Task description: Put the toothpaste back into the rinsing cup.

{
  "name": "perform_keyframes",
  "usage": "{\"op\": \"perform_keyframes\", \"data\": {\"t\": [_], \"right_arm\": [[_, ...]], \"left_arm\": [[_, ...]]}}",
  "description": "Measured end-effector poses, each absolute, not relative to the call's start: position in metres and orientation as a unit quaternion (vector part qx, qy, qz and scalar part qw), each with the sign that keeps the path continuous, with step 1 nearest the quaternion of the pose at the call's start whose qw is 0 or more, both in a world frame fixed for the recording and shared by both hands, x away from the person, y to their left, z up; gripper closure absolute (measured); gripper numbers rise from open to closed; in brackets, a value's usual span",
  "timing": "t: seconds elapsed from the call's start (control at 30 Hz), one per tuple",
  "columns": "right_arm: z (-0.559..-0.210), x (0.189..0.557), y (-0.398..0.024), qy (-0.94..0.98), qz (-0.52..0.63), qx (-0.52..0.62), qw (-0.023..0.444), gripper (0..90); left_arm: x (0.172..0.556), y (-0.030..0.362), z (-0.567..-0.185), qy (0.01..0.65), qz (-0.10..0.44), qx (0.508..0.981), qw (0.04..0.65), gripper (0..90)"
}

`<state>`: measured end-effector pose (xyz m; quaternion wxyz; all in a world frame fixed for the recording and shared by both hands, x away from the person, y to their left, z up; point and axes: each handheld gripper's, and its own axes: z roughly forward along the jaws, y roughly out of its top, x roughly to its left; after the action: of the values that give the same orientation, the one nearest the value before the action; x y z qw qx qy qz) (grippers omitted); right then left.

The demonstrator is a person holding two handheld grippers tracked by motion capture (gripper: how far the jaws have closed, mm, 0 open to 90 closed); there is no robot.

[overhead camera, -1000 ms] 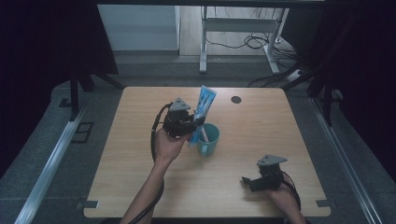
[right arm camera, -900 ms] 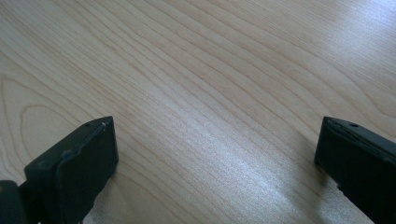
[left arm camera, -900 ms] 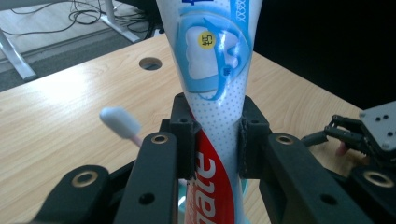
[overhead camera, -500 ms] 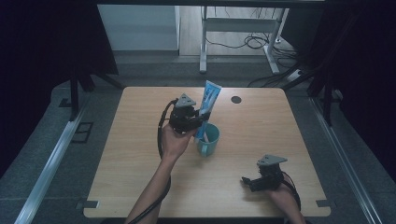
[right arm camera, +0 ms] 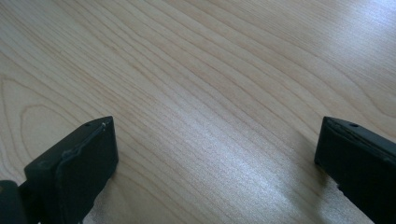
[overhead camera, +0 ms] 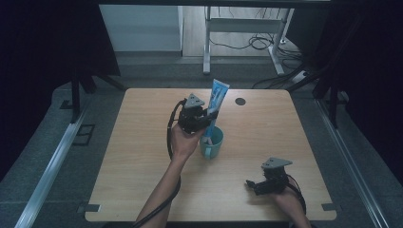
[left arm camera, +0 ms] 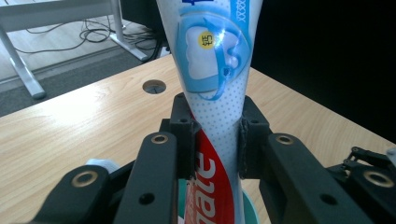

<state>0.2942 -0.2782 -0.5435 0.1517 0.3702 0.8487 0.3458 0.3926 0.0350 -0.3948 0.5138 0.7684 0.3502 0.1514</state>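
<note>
While the left gripper (overhead camera: pixel 209 115) clamps a toothpaste tube (overhead camera: pixel 216 102) upright over the teal mug (overhead camera: pixel 212 142) near the surface's (overhead camera: pixel 142 142) middle, a round hole (overhead camera: pixel 240 101) lies toward the far edge. Near the right front corner, the right gripper (overhead camera: pixel 252 185) rests wide apart, holding nothing.

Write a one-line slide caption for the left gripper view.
Left gripper clamps a toothpaste tube upright above a teal cup.
</note>
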Motion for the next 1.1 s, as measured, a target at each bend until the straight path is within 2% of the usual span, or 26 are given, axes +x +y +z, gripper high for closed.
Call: {"op": "perform_keyframes", "data": {"t": [1.1], "right_arm": [[-0.544, 0.294, -0.278, 0.849, 0.346, 0.370, 0.152, 0.0]], "left_arm": [[0.393, 0.021, -0.433, 0.357, 0.159, 0.774, 0.499, 72.6]]}}
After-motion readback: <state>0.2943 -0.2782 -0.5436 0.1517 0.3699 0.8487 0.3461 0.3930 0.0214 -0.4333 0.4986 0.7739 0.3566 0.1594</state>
